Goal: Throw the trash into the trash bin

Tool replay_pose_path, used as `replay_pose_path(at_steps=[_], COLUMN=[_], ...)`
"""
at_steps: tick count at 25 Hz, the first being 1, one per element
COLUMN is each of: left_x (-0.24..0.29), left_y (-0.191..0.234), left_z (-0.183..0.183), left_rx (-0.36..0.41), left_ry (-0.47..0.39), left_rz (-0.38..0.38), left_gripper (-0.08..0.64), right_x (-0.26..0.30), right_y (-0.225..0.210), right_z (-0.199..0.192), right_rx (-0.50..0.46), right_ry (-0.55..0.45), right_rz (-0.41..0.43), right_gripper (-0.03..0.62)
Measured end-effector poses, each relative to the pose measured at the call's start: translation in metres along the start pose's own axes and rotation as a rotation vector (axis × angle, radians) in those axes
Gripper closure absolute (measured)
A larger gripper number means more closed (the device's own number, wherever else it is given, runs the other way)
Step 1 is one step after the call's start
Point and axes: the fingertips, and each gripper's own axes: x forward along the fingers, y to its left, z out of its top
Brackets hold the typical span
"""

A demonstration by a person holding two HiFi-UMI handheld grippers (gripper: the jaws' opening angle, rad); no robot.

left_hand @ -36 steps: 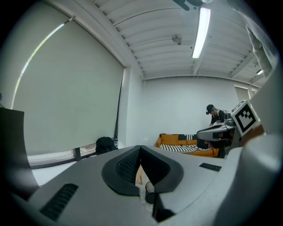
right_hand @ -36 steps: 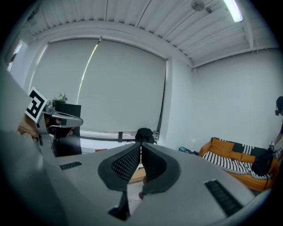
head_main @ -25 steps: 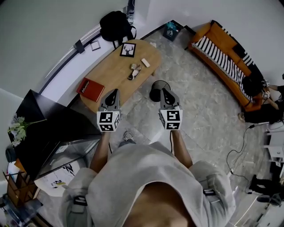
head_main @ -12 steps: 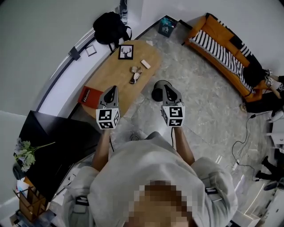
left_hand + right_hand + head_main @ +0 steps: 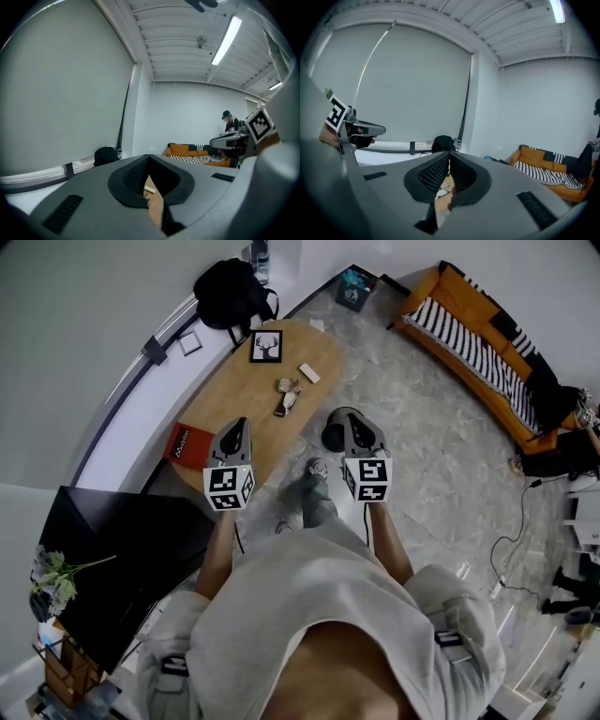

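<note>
Crumpled trash lies mid-way along the oval wooden table, near a small beige block and a framed deer picture. A black round trash bin stands on the floor at the table's right edge, partly hidden by my right gripper. My left gripper hovers over the table's near end, short of the trash. Both grippers are shut and hold nothing. In the left gripper view the jaws meet, with the table showing below them. The right gripper is likewise shut.
A red book lies on the table's near left end. An orange sofa with a striped cushion lines the right wall, a person at its end. A black backpack and teal box sit beyond the table. A black cabinet is at left.
Both grippers have come forward toward the table and bin, staying shut. My leg and foot now show on the floor between the grippers.
</note>
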Motion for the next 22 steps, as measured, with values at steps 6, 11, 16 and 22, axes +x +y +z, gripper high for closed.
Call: replay_pose_path(at_steps=[6, 11, 16, 22], left_x=[0.047, 0.106, 0.173, 0.244], left_y=[0.011, 0.01, 0.011, 0.016], left_z=[0.004, 0.017, 0.033, 0.044], left_rx=[0.016, 0.031, 0.031, 0.032], left_ry=[0.024, 0.041, 0.042, 0.049], left_rz=[0.024, 0.036, 0.053, 0.085], left_gripper=[0.541, 0.541, 0.541, 0.541], right_x=[0.048, 0.097, 0.156, 0.22], right_y=[-0.02, -0.057, -0.099, -0.132], right_z=[0.007, 0.016, 0.028, 0.044], right_rx=[0.017, 0.028, 0.022, 0.021], right_ry=[-0.01, -0.013, -0.013, -0.017], right_rz=[0.035, 0.055, 0.085, 0.149], right_gripper=[0.561, 0.561, 0.561, 0.561])
